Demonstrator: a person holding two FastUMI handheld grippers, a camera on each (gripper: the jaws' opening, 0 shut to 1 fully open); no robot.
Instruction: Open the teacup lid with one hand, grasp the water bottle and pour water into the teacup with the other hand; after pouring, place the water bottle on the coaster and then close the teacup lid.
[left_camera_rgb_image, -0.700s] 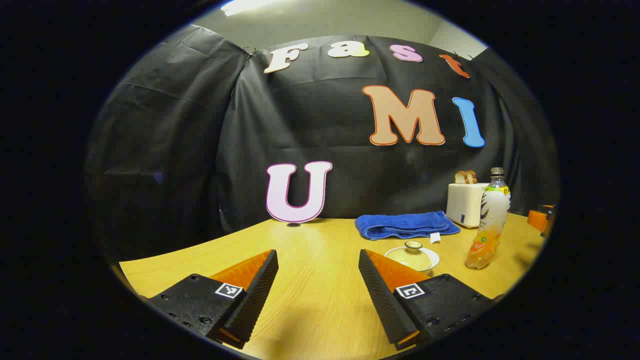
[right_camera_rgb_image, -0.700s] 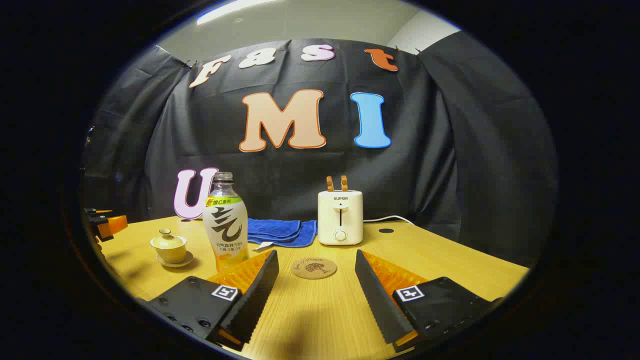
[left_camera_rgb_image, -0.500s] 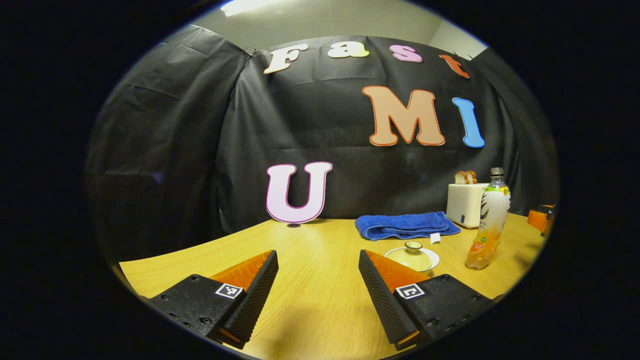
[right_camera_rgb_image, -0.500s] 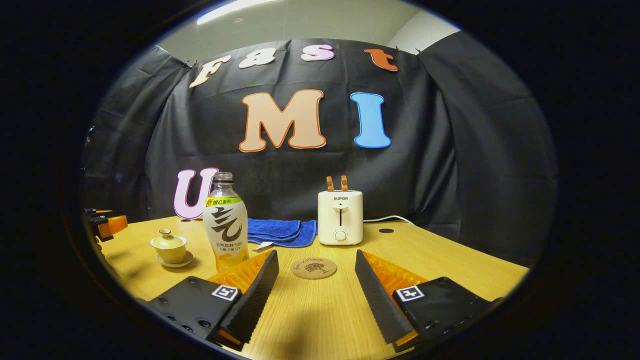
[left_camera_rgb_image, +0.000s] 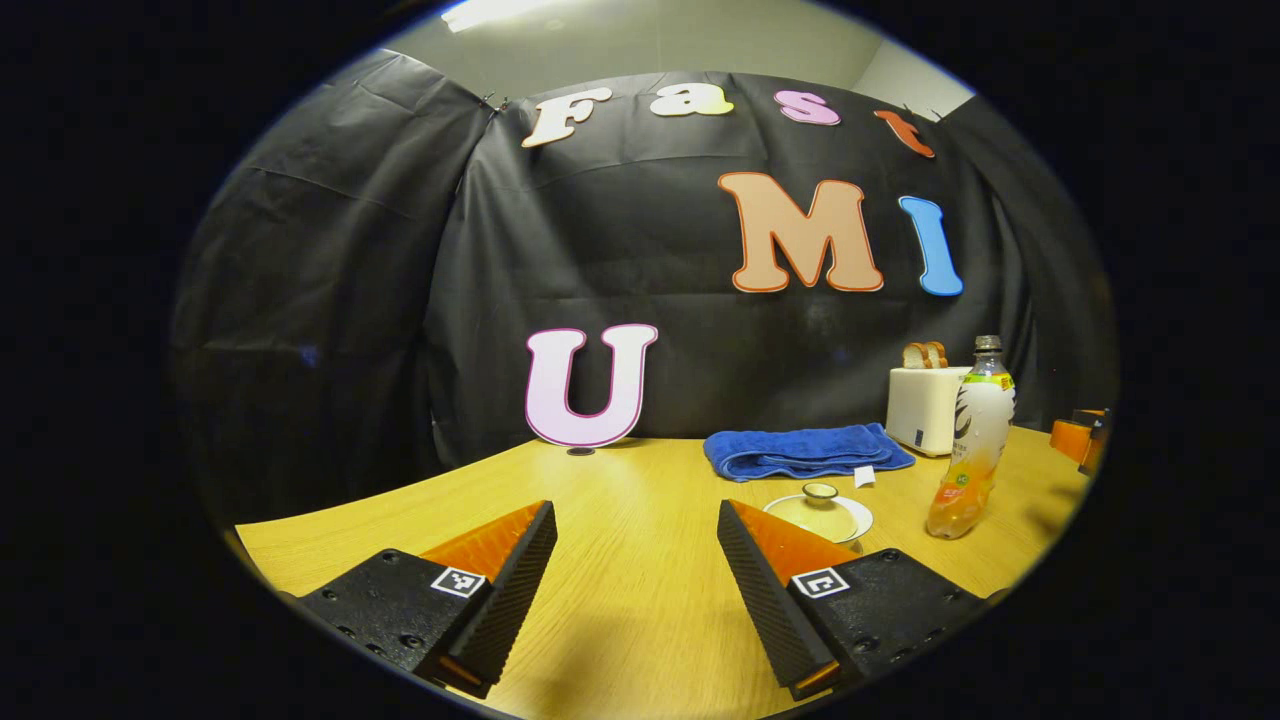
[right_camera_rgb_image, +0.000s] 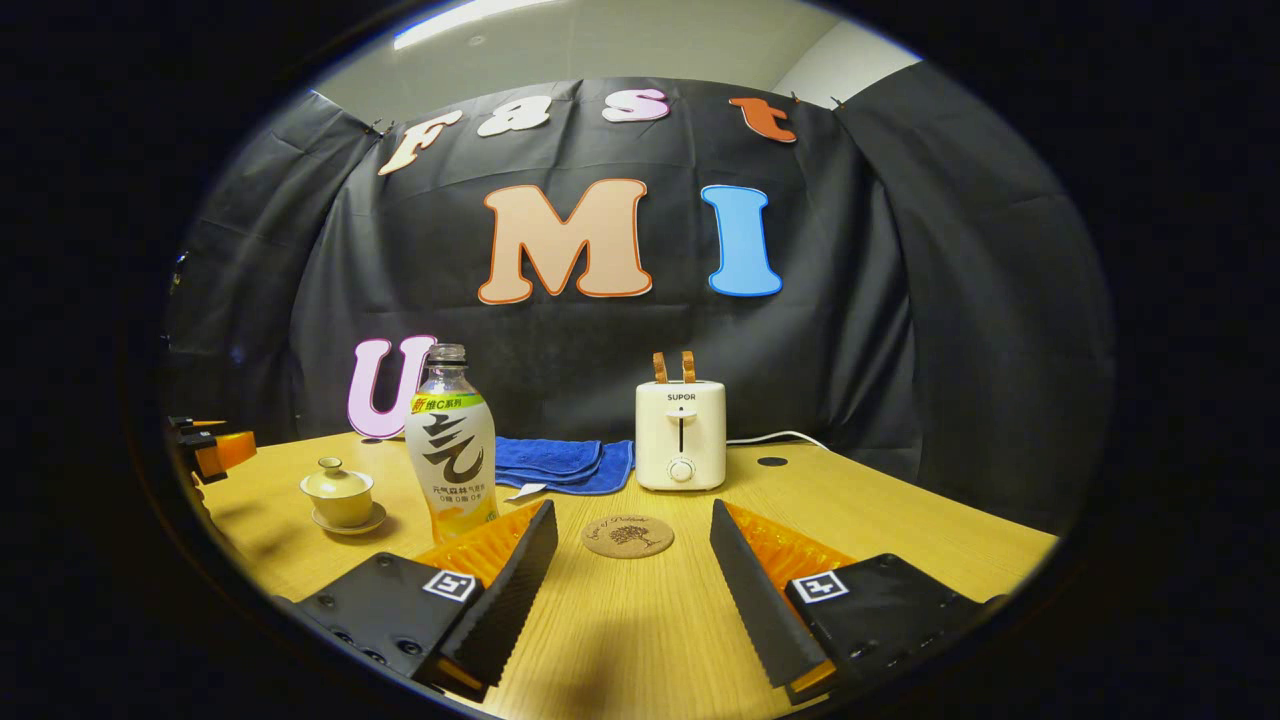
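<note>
The left gripper (left_camera_rgb_image: 637, 540) has turned slightly, so the teacup (left_camera_rgb_image: 818, 512) slid nearer its spread, empty fingers. The right gripper (right_camera_rgb_image: 633, 545), also spread and empty, has not moved near the water bottle (right_camera_rgb_image: 451, 450); the lid is still on.

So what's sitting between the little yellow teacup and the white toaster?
In the right gripper view, the clear plastic water bottle stands between the lidded yellow teacup and the white toaster, with the folded blue towel lying behind it.

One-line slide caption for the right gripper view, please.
Open right gripper faces the coaster; water bottle and lidded teacup stand to its left.
</note>
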